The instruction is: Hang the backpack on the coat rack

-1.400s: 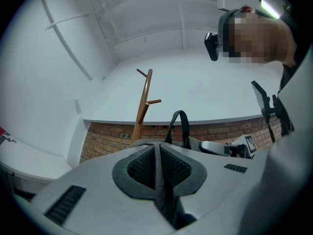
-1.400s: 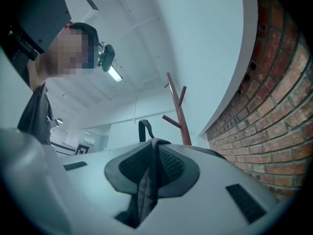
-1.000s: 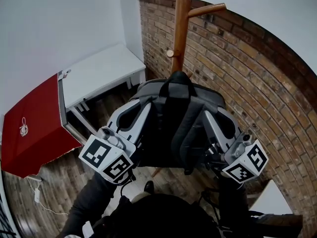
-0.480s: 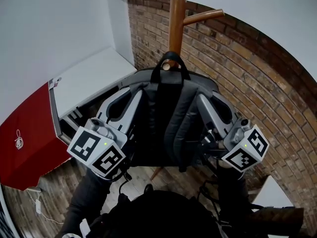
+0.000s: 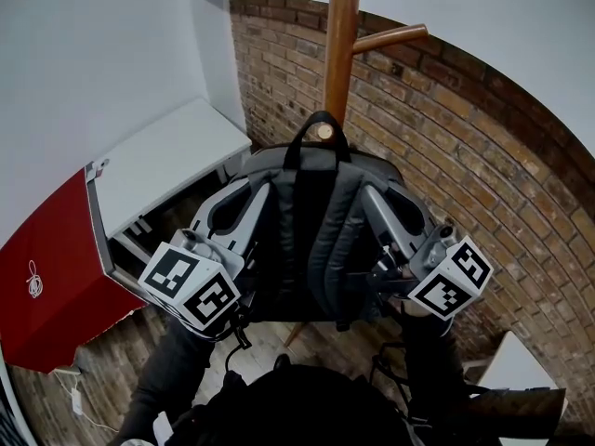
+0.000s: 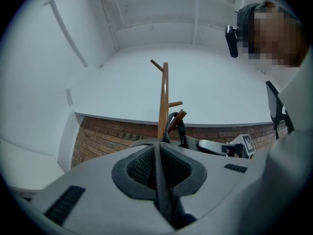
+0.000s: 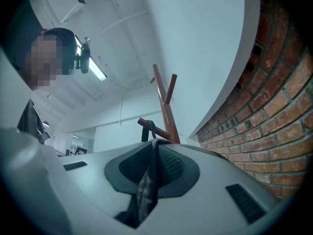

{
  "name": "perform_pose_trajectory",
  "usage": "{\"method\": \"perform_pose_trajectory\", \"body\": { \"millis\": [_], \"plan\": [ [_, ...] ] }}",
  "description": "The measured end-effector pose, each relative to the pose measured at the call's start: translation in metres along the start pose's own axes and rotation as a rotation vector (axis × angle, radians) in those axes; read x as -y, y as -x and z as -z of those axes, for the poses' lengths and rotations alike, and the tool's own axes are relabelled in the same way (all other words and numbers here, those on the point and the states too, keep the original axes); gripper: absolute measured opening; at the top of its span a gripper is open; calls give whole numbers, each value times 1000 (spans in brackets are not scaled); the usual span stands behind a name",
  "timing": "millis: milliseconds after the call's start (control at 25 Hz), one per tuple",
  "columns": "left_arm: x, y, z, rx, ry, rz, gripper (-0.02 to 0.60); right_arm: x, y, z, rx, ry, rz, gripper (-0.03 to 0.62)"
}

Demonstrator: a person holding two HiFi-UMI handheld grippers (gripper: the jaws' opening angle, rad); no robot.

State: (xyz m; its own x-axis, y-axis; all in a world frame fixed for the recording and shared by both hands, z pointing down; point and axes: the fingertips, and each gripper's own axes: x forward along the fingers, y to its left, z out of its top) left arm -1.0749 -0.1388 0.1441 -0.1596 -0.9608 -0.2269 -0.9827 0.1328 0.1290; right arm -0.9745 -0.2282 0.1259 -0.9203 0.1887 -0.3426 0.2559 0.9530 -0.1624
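Left tongs and right tongs each pinch one side of the backpack, holding it level and high against the coat rack so its top loop rings the peg; probably ready to lower.

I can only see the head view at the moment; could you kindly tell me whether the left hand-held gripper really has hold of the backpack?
Observer: Yes. The left gripper view shows the left hand-held gripper shut on a dark strip of the backpack.
Operator: Thank you. And the right one?
Observer: The right gripper view shows the right hand-held gripper likewise shut on dark backpack fabric.
Operator: How far along the peg is the carry loop?
Observer: Seen from the side in the right gripper view, the carry loop sits around the peg, past its tip.
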Motion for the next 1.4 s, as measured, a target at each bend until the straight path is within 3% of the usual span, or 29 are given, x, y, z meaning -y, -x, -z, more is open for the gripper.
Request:
{"method": "perform_pose_trajectory", "body": {
  "millis": [640,880,1000,1200,1400],
  "plan": [
    [-1,-14,-4,-34,35,60,40,13,-1,-9,39,7,33,40],
    [-5,-18,16,-71,67,52,40,23,2,7,8,-45,51,40],
    [-2,-14,20,-22,33,42,40,21,7,12,34,-43,33,40],
    [3,0,18,103,-90,-27,40,7,14,17,107,-2,-30,43],
    [11,25,26,171,-138,-62,40,-14,28,31,138,54,-52,41]
  ]
}}
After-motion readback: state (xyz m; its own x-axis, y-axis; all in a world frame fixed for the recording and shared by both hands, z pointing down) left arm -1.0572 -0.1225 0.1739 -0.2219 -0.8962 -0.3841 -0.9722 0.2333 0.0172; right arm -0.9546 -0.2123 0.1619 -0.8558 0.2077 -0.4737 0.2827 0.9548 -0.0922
